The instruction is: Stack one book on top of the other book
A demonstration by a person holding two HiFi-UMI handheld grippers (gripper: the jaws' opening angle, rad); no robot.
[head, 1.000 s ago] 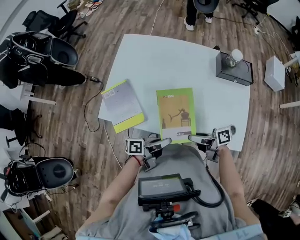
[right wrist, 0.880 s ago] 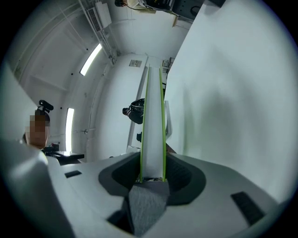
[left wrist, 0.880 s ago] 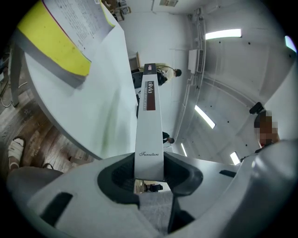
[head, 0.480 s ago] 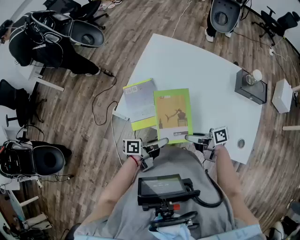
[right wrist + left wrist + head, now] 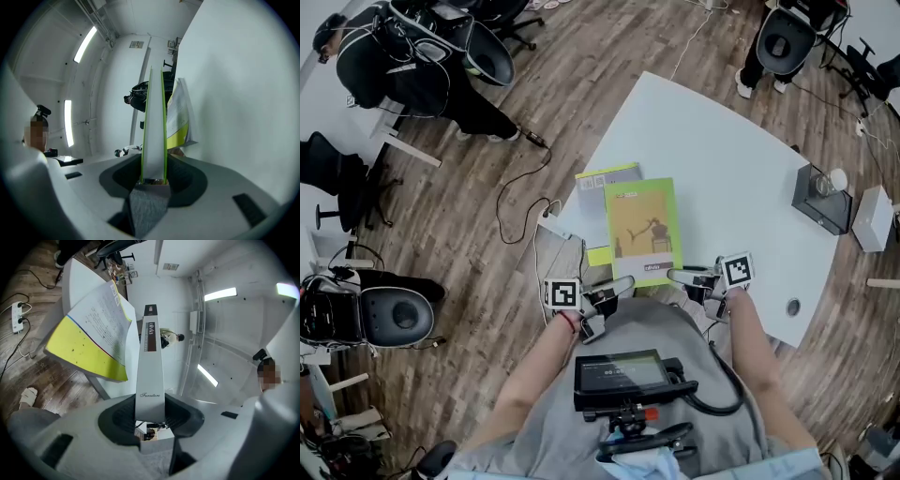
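A dark box (image 5: 817, 202), perhaps bearing a bulb, sits on the white table (image 5: 712, 155).

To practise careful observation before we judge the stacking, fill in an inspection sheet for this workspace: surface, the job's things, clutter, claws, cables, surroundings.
Surface: white table, mostly bare, standing on a wooden floor.
Job's things: green book overlaps the grey-and-yellow book near the table's left edge; whether it rests on it cannot be told.
Clutter: dark box with a bulb at the table's right.
Claws: left claw and right claw each shut on the green book's near edge.
Cables: black cable and power strip on the floor left of the table.
Surroundings: office chair and others around.
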